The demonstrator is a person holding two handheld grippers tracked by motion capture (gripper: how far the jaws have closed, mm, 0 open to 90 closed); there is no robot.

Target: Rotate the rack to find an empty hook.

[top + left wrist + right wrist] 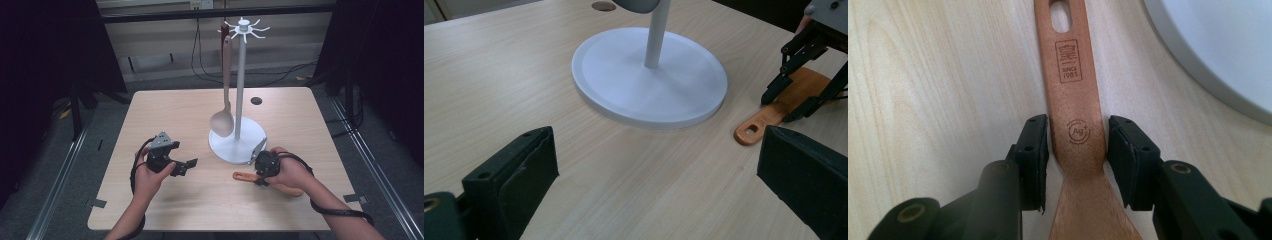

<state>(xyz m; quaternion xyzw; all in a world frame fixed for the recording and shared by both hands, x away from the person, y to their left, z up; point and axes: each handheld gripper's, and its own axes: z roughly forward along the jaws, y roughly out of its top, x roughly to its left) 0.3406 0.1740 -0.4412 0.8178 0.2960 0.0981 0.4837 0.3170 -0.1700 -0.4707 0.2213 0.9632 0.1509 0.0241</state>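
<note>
Jaws of the right gripper [1075, 165] clamp the wooden spatula [1073, 110] by its handle, flat on the surface [190, 110] at 5 o'clock from the utensil stand [238, 145], likely for hanging beside the spoon [223, 120]; left gripper [654, 185] waits wide apart.

A white stand [239, 90] with a round base [649, 80] sits on the wooden table [175, 110]. A big pale spoon [223, 115] hangs from its top. A small dark hole [256, 101] is in the table behind it.
</note>
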